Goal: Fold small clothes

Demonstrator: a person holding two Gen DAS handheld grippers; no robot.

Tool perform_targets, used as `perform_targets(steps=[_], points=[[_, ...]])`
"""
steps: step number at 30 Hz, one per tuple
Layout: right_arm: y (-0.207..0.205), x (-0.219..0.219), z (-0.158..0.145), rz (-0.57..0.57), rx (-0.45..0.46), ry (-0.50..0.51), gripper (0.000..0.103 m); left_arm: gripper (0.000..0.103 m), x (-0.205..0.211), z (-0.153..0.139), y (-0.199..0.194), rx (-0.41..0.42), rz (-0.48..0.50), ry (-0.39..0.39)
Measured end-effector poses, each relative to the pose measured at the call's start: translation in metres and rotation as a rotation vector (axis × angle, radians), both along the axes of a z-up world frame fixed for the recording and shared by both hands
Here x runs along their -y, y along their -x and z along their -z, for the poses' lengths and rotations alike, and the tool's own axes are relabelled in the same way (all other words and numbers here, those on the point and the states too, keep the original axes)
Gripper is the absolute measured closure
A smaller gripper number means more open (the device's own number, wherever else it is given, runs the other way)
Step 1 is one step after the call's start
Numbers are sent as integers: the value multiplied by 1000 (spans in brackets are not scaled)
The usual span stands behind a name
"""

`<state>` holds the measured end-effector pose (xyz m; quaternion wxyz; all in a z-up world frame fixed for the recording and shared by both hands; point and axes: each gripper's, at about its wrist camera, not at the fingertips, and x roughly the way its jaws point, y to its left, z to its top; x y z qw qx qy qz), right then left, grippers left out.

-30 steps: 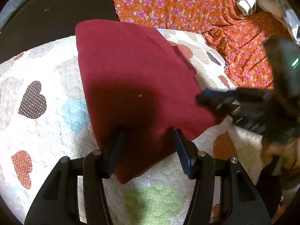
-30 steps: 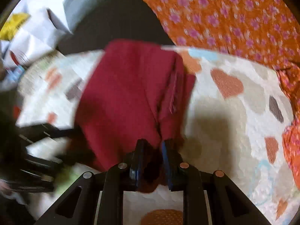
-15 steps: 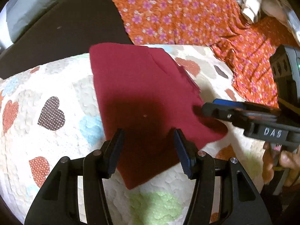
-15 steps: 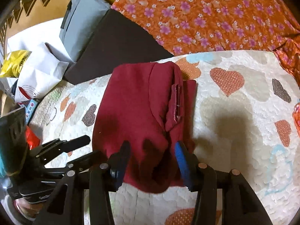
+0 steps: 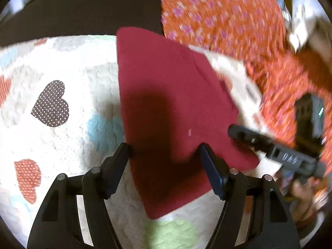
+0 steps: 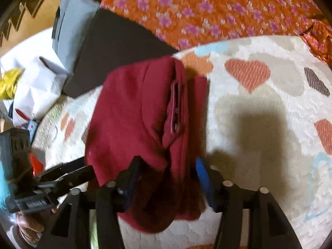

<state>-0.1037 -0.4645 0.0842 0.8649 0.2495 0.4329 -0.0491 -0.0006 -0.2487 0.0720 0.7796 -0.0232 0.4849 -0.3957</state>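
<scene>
Both jaws are opening: left gripper (image 5: 164,155) and right gripper (image 6: 168,166) straddle the folded red garment (image 5: 170,95) on the quilt (image 5: 62,78), gripping nothing. Risk: a pad snagging cloth on withdrawal, undoing the fold.

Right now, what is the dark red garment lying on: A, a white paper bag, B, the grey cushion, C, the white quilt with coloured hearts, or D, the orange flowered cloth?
C: the dark red garment lies folded on the white heart-patterned quilt, with quilt showing on both its sides.

Right of the folded maroon garment (image 6: 132,112), the heart-patterned quilt (image 6: 259,108) lies bare; orange floral cloth (image 6: 207,10) crowds its far edge.
</scene>
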Motion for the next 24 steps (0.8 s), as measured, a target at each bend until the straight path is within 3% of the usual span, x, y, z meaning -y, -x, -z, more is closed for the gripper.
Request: perform_targets(steps=[1,8,10,14,15,16,17,19,24], points=[[-4,4,1,13,3,-4,33,32,-3,-2,-5,-18,-18,29],[-36,31,30,26,22,-164,25,31,-2,22,-32,-134,-39,92],[-44,34,37,22,19,-182,21,24,3,28,-37,-146,-32,107],[-52,41,45,41,79,-239,17,23,9,39,-41,-192,-28,143],[-53,41,45,37,90,-252,22,23,9,40,-41,-193,-30,155],[-54,39,44,29,106,-270,38,29,8,38,-40,-186,-20,168],[-52,36,41,41,106,-250,43,33,8,36,-38,-180,-8,168],[-47,26,29,34,126,-196,50,43,6,29,-33,-152,5,151],[-27,-1,5,-18,145,-173,53,45,-16,1,-11,-98,20,138]])
